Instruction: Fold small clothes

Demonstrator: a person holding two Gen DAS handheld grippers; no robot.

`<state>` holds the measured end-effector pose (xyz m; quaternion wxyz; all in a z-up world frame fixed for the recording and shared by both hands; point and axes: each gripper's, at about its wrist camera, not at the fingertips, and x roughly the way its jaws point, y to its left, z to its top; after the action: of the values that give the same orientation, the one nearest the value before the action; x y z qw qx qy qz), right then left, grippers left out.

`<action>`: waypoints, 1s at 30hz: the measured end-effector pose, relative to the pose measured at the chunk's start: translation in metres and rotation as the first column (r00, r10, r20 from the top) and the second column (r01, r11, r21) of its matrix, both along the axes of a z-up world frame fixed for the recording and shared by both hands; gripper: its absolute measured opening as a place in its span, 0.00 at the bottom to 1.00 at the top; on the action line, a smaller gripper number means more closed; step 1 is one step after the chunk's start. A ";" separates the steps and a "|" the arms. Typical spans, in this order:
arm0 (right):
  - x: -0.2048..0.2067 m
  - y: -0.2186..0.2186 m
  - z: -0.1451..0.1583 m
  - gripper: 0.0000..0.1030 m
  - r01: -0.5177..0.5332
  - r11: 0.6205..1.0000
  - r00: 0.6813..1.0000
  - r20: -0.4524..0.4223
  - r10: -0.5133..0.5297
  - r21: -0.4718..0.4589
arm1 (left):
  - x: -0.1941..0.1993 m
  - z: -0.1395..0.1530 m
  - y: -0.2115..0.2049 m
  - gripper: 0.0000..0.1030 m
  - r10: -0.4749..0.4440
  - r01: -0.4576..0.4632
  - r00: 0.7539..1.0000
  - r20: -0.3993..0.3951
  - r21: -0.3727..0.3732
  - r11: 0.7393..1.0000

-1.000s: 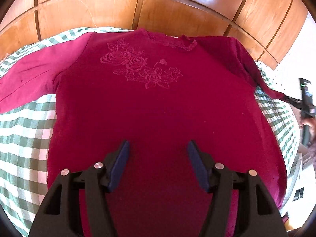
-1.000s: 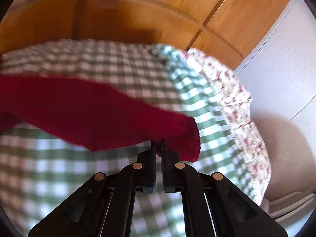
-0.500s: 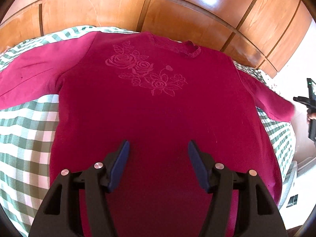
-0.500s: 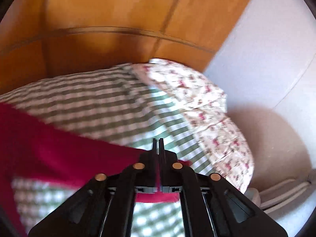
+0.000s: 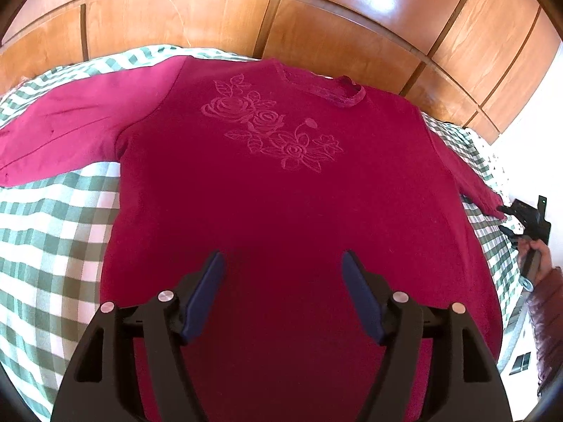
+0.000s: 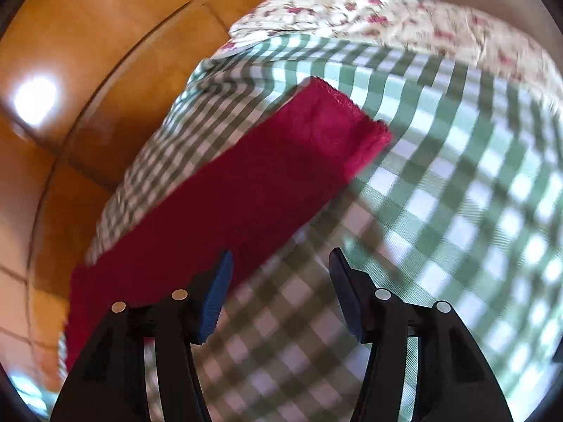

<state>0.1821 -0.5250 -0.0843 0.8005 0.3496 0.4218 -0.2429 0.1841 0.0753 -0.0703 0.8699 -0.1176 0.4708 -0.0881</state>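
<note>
A crimson long-sleeved top point(image 5: 281, 193) with a rose pattern lies flat, front up, on a green-and-white checked bedspread point(image 5: 52, 232). Both sleeves are spread outward. My left gripper point(image 5: 283, 270) is open and empty, hovering over the lower middle of the top. My right gripper point(image 6: 279, 274) is open and empty above the bedspread, just beside the right sleeve point(image 6: 246, 190), whose cuff lies flat. In the left wrist view the right gripper point(image 5: 517, 216) shows at the bed's right edge, near that cuff.
A wooden panelled wardrobe point(image 5: 316, 28) stands behind the bed. A floral sheet point(image 6: 404, 17) lies beyond the checked cover at the bed's right side. A white wall point(image 5: 535, 140) is at the right.
My right gripper was shut on the right sleeve's cuff, drew it outward, then opened and let it drop flat on the bedspread. The left gripper stayed open over the top.
</note>
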 end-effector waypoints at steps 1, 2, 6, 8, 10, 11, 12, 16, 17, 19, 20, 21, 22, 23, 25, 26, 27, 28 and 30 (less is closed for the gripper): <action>0.007 -0.001 -0.001 0.54 0.000 1.000 1.000 -0.006 0.000 -0.010 | -0.001 0.000 0.000 0.70 0.007 -0.007 1.000 -0.001 0.001 1.000; 0.019 0.000 -0.003 0.54 -0.010 0.999 0.999 -0.033 0.008 -0.039 | -0.002 -0.001 0.000 0.70 0.012 -0.012 1.000 -0.002 0.003 1.000; 0.045 0.015 0.005 0.05 -0.148 0.949 0.972 -0.219 0.088 -0.277 | -0.005 -0.004 -0.002 0.70 0.025 -0.025 1.000 -0.006 0.031 0.999; 0.046 0.019 0.012 0.05 -0.189 0.885 0.958 -0.279 0.070 -0.427 | -0.006 -0.005 -0.003 0.71 0.024 -0.024 1.000 -0.006 0.036 0.999; 0.046 0.005 0.000 0.05 -0.168 0.901 0.948 -0.316 0.036 -0.401 | -0.006 -0.008 -0.004 0.71 0.026 -0.026 1.000 -0.012 0.037 0.999; 0.046 0.003 -0.002 0.05 -0.167 0.905 0.951 -0.308 0.043 -0.392 | -0.007 -0.008 -0.005 0.71 0.026 -0.025 1.000 -0.008 0.046 0.999; 0.046 0.005 -0.002 0.06 -0.171 0.899 0.953 -0.298 0.048 -0.403 | -0.007 -0.007 -0.006 0.71 0.024 -0.024 1.000 -0.006 0.055 0.998; 0.033 0.014 0.010 0.57 -0.130 0.937 0.975 -0.213 0.062 -0.324 | -0.016 -0.001 0.003 0.72 0.038 -0.038 0.999 -0.002 0.040 0.998; 0.029 0.020 0.015 0.69 -0.126 0.935 0.978 -0.197 0.062 -0.330 | -0.018 0.001 0.007 0.72 0.051 -0.051 0.999 0.003 0.038 0.998; 0.021 0.043 0.024 0.69 -0.189 0.938 0.974 -0.175 0.142 -0.292 | -0.025 0.005 0.021 0.72 0.099 -0.100 0.995 0.018 0.041 0.994; 0.019 0.050 0.026 0.69 -0.211 0.940 0.971 -0.165 0.171 -0.269 | -0.028 0.007 0.028 0.72 0.122 -0.123 0.992 0.021 0.041 0.992; 0.015 0.064 0.028 0.69 -0.253 0.941 0.964 -0.144 0.225 -0.225 | -0.031 0.007 0.036 0.72 0.145 -0.146 0.989 0.024 0.041 0.988; 0.010 0.081 0.029 0.69 -0.303 0.937 0.951 -0.117 0.286 -0.175 | -0.035 0.009 0.045 0.72 0.174 -0.175 0.984 0.027 0.048 0.983; 0.007 0.093 0.029 0.69 -0.340 0.930 0.939 -0.096 0.329 -0.137 | -0.041 0.010 0.055 0.72 0.199 -0.201 0.980 0.029 0.052 0.978; -0.003 0.127 0.024 0.69 -0.451 0.892 0.892 -0.046 0.450 -0.027 | -0.051 0.008 0.070 0.72 0.224 -0.225 0.974 0.025 0.047 0.973; -0.011 0.148 0.021 0.69 -0.510 0.860 0.859 -0.029 0.511 0.020 | -0.056 0.008 0.075 0.72 0.231 -0.232 0.973 0.020 0.045 0.972; -0.018 0.161 0.018 0.69 -0.544 0.838 0.838 -0.018 0.545 0.048 | -0.062 0.007 0.080 0.72 0.230 -0.230 0.973 0.013 0.046 0.972; -0.026 0.176 0.015 0.69 -0.577 0.813 0.815 -0.007 0.579 0.079 | -0.068 0.005 0.083 0.72 0.222 -0.223 0.975 0.007 0.049 0.974; -0.044 0.200 0.012 0.69 -0.625 0.772 0.778 0.009 0.628 0.117 | -0.078 0.003 0.087 0.70 0.203 -0.203 0.979 0.002 0.054 0.978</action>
<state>0.1382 -0.3250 -0.0727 0.8080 0.2305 0.5392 0.0565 0.1059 0.1623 -0.0675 0.8765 -0.1417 0.4599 0.0141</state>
